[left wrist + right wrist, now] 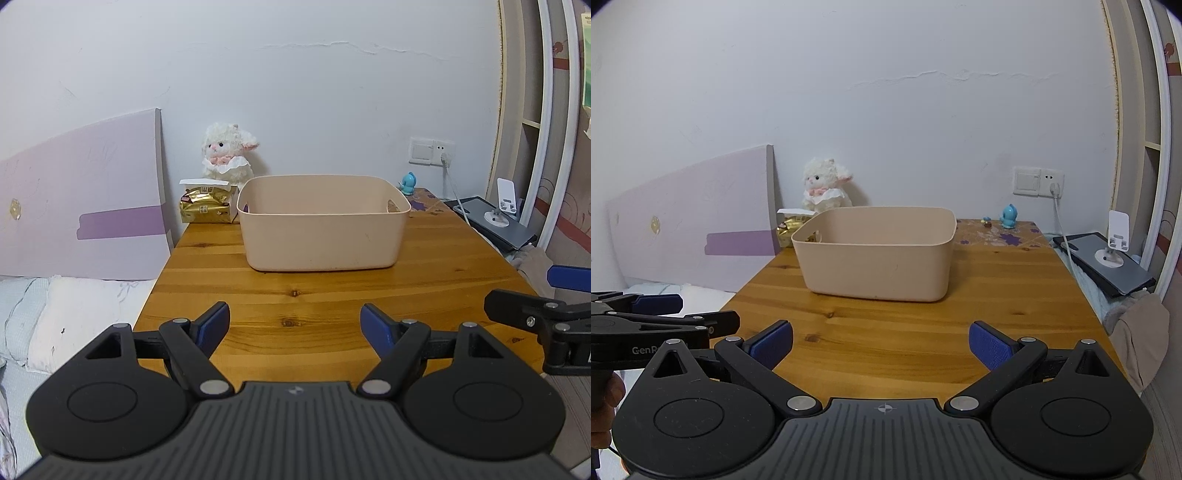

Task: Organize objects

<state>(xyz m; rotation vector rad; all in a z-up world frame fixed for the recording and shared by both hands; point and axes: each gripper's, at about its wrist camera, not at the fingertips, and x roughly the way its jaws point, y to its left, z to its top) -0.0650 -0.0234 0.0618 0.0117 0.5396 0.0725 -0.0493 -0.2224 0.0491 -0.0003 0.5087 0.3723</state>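
Observation:
A beige plastic bin (321, 225) (875, 254) stands on the wooden table (332, 302) (923, 332), toward its far side; its inside is hidden from here. My left gripper (295, 325) hovers open over the near table edge, nothing between its blue pads. My right gripper (881, 345) is also open and holds nothing, lined up a little right of the bin. A white plush lamb (229, 151) (825, 184) sits against the wall behind a gold packet (205, 208) (788, 229). A small blue figurine (408, 183) (1009, 216) stands at the far right corner.
A bed with a white pillow (74, 317) and a lilac headboard (81, 199) borders the table's left side. A phone stand on a dark tablet (1108, 258) lies off the right edge, with a charger cable (1062, 225) from the wall socket. A tiny brown figure (987, 221) is near the figurine.

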